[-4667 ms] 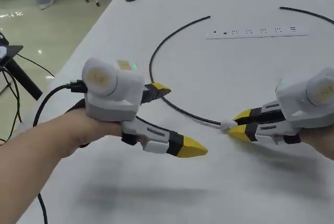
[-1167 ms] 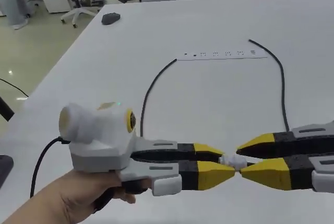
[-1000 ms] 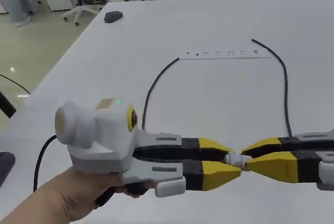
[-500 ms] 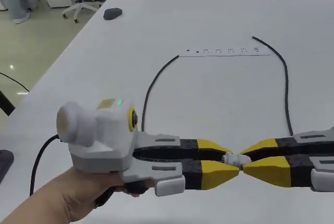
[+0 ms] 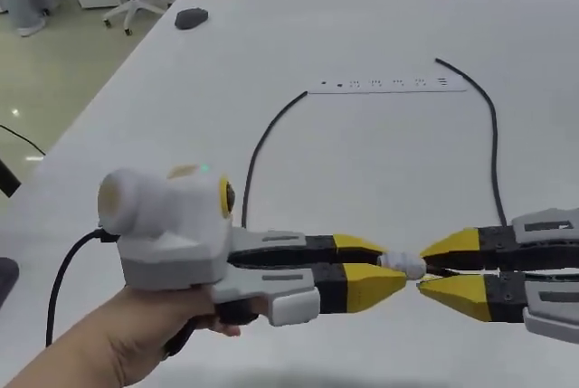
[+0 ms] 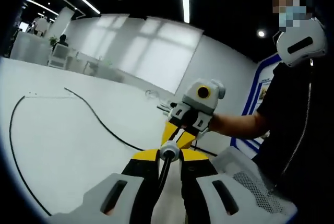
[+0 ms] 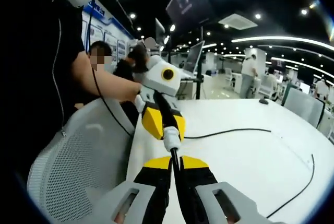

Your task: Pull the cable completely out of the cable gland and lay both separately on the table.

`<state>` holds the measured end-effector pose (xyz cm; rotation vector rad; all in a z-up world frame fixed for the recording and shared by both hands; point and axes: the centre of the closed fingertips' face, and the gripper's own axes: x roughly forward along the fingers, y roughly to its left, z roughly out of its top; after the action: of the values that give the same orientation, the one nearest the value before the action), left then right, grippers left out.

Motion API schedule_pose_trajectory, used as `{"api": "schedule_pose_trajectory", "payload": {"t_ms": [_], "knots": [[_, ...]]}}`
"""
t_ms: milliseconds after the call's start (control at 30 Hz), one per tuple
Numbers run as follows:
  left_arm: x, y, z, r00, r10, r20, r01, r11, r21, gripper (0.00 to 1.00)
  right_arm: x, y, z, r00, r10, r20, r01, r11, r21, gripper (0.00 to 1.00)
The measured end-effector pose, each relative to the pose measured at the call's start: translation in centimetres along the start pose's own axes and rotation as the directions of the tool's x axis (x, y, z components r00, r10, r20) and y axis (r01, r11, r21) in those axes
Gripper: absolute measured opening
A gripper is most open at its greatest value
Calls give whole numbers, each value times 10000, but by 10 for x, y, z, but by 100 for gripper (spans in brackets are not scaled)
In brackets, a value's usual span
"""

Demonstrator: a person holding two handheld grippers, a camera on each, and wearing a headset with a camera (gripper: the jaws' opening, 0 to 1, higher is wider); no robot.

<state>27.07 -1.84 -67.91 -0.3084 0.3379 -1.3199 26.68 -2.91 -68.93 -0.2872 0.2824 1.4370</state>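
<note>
the white cable gland (image 5: 404, 266) is up in the air above the table (image 5: 362, 171), clenched between the yellow tips of the left gripper (image 5: 391, 264). the black cable (image 5: 494, 148) comes out of it and the right gripper (image 5: 422, 269) grasps it just beside the gland. the rest of the cable lies curved on the table, near a white socket strip (image 5: 389, 86).

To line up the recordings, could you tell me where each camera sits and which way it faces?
Head view: on the headset, looking down at the table, left gripper, right gripper and the person's hand.
Left gripper view: along its own fingers toward the right gripper and the person's torso.
Right gripper view: along its own fingers toward the left gripper.
Both gripper views share the cable gland.
</note>
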Motion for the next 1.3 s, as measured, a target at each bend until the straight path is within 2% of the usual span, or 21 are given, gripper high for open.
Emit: {"api": "schedule_pose_trajectory", "payload": {"t_ms": [167,300,367,400,500,700,767,833,867,900,933,967,1000,1033,1067,1133,1167,1200,1233,1267,1300], "knots": [[2,1,-1,9999,103,-55,-100,9990,440,15,3,0,0,9997,-43,-245,38,9997,-232,1],[3,0,-8,9981,313,-538,-262,9953,930,14,8,5,-4,9989,69,-469,-88,9992,-394,2],[3,-3,-12,9952,340,-919,-234,9932,1138,14,7,6,-12,9955,-63,-943,-43,9937,-1116,0],[3,-2,-12,9948,431,-923,-310,9912,1284,14,8,8,-10,9975,-70,-702,-11,9934,-1148,0],[0,4,-14,9911,953,-929,-779,9813,1758,14,-3,-3,-18,9917,-621,-1129,597,9979,-248,0],[-15,9,-11,9869,1506,-579,-1346,9663,2193,14,-39,-21,-34,9772,-1790,-1142,1895,9778,896,0],[-16,10,-11,9839,1670,-643,-1487,9629,2253,14,-55,-29,-49,9555,-2506,-1554,2712,9537,1299,0],[-20,13,-11,9802,1882,-618,-1698,9589,2272,14,-75,-43,-70,9080,-3505,-2294,3981,8924,2125,0],[-24,15,-11,9766,2062,-618,-1874,9557,2270,14,-87,-49,-77,8868,-4004,-2309,4545,8461,2785,0],[-25,16,-12,9752,2125,-610,-1938,9543,2273,14,-95,-53,-80,8739,-4283,-2300,4824,8229,3002,0],[-27,16,-12,9733,2209,-630,-2018,9533,2246,14,-108,-58,-88,8479,-4682,-2486,5281,7863,3205,0],[-28,16,-13,9728,2228,-626,-2039,9530,2240,14,-111,-59,-91,8408,-4759,-2581,5392,7790,3201,0],[-28,14,-13,9728,2234,-609,-2054,9540,2184,14,-124,-61,-101,8147,-5059,-2833,5777,7497,3228,0],[-27,14,-13,9718,2273,-625,-2087,9529,2200,14,-130,-63,-105,8006,-5219,-2944,5975,7327,3259,0],[-28,15,-14,9691,2385,-625,-2188,9488,2278,14,-140,-66,-114,7720,-5503,-3180,6336,7058,3168,0],[-33,25,-12,9531,2987,-488,-2751,9222,2716,14,-152,-66,-129,7444,-5638,-3577,6655,6702,3286,0],[-34,25,-12,9523,3016,-460,-2807,9251,2557,14,-158,-67,-135,7300,-5789,-3633,6831,6352,3604,1],[-34,24,-13,9564,2882,-471,-2692,9326,2403,14,-160,-67,-138,7317,-5831,-3529,6816,6258,3792,1],[-32,21,-13,9591,2794,-458,-2617,9364,2339,15,-163,-66,-143,7246,-5875,-3603,6884,5914,4199,2],[-31,20,-15,9586,2797,-541,-2590,9347,2434,14,-165,-66,-147,7094,-5956,-3767,7039,5727,4200,2],[-30,21,-16,9557,2868,-658,-2608,9293,2615,14,-168,-64,-156,6899,-5915,-4173,7238,5753,3809,2]]}}
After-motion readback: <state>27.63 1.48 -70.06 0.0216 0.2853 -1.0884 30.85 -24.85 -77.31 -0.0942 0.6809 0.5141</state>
